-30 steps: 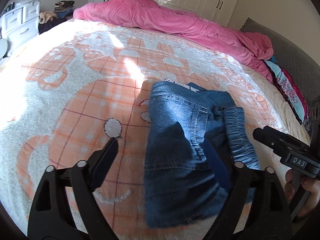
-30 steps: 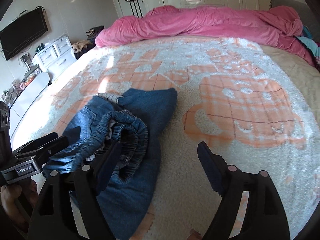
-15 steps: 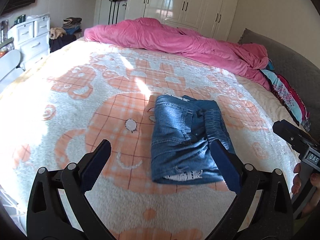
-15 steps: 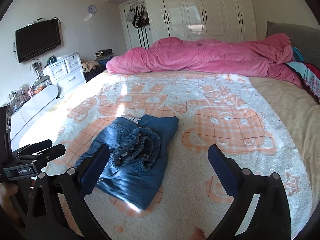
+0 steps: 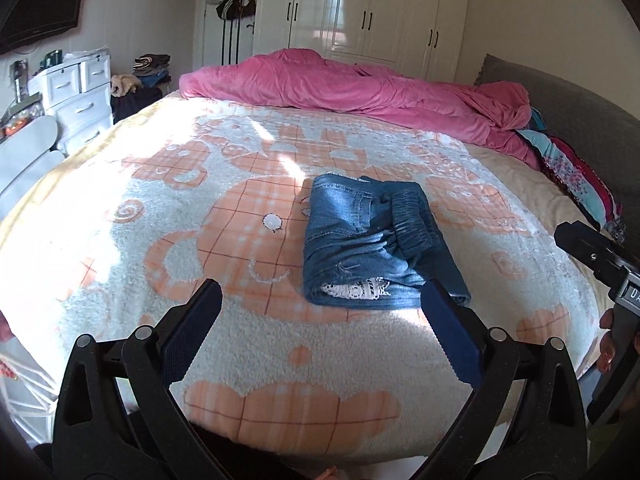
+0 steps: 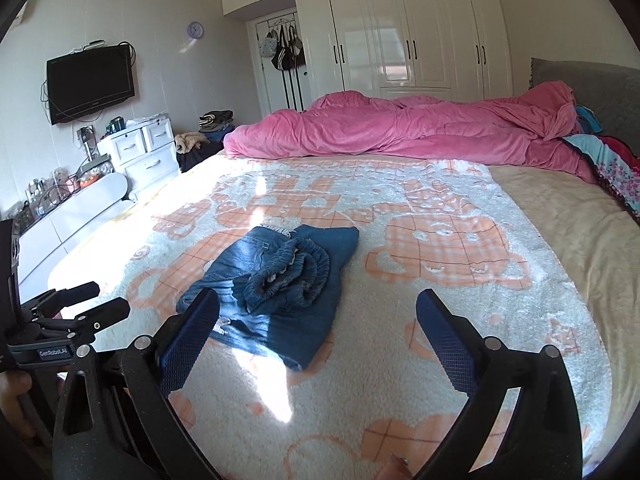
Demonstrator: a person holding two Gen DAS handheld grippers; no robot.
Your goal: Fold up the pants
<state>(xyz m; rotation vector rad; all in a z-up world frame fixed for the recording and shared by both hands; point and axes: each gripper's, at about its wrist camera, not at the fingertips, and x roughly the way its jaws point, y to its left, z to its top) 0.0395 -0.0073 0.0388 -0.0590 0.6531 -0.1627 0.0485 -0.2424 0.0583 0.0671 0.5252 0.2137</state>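
Blue denim pants [image 5: 372,240] lie folded into a compact bundle on the orange-and-white blanket [image 5: 224,248], elastic waistband bunched on top. In the right wrist view the same pants [image 6: 276,280] sit left of centre. My left gripper [image 5: 320,320] is open and hangs above the bed's near edge, well back from the pants, nothing between its blue pads. My right gripper [image 6: 318,332] is open too, pulled back over the blanket [image 6: 440,280] with nothing in it. Each gripper shows at the edge of the other's view, held by a hand.
A pink duvet [image 5: 360,92] is heaped along the far side of the bed. Patterned pillows [image 5: 576,176] and a grey headboard [image 5: 572,120] are at right. White drawers [image 6: 140,152], a wall TV [image 6: 90,80] and white wardrobes [image 6: 400,28] ring the room.
Both grippers opened wider and drew back and up from the pants, which now lie alone and smaller in both views. The pants bundle stayed in place on the blanket.
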